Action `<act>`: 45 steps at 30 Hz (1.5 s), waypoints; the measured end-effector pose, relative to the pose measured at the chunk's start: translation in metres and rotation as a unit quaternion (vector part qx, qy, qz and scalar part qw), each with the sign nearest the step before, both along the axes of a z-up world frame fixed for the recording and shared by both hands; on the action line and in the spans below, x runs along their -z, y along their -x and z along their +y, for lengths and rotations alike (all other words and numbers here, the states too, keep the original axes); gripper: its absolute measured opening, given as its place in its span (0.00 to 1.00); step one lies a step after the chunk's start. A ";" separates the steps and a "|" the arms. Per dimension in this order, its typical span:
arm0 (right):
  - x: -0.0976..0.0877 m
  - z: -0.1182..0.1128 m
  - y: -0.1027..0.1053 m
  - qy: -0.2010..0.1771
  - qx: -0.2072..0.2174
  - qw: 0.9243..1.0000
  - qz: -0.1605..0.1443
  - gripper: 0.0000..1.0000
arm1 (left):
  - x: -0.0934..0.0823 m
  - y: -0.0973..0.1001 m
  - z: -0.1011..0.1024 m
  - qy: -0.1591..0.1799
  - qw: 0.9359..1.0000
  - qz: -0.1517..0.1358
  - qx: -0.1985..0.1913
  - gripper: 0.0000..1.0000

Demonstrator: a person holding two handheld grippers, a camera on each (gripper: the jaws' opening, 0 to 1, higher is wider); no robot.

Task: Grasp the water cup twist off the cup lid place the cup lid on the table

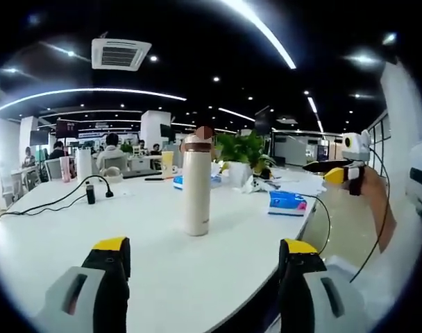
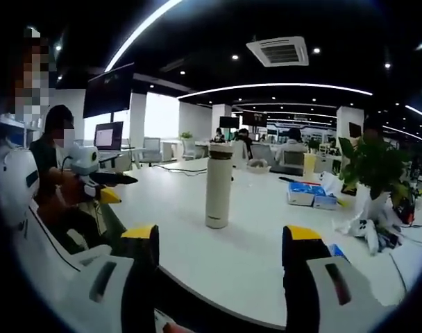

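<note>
The water cup [image 1: 196,186] stands upright on the white table [image 1: 218,257], lid [image 1: 198,143] fitted, well ahead of the released left hand-held gripper [image 1: 205,258] and released right hand-held gripper [image 2: 222,244], with a black cable [image 1: 55,202] in the left gripper view and a potted plant [image 2: 375,168] nearer in the right gripper view.

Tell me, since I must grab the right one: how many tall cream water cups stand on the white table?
1: the tall cream water cup stands upright mid-table, lid on.
</note>
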State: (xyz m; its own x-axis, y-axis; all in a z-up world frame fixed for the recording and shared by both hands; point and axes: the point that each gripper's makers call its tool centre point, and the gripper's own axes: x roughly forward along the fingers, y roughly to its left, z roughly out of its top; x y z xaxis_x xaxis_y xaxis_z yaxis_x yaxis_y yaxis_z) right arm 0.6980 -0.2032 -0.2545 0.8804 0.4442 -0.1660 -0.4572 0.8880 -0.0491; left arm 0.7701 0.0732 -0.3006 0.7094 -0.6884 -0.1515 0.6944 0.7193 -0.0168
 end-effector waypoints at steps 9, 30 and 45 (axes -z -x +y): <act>0.002 -0.002 0.000 -0.003 0.001 1.000 0.001 0.74 | 0.003 -0.006 -0.007 -0.003 1.000 -0.003 0.008 0.87; 0.002 -0.005 0.000 -0.005 0.005 1.000 0.001 0.73 | 0.006 -0.016 -0.025 0.004 0.999 -0.011 0.030 0.88; -0.003 0.002 -0.001 -0.018 -0.004 1.000 -0.001 0.73 | 0.014 -0.022 -0.026 0.009 0.999 -0.007 0.033 0.88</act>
State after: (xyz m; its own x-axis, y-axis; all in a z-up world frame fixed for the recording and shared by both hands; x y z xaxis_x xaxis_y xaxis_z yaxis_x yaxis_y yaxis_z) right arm 0.6994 -0.2014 -0.2518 0.8770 0.4572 -0.1480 -0.4645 0.8854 -0.0177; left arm 0.7922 0.0470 -0.3148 0.6636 -0.7368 -0.1297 0.7412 0.6710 -0.0197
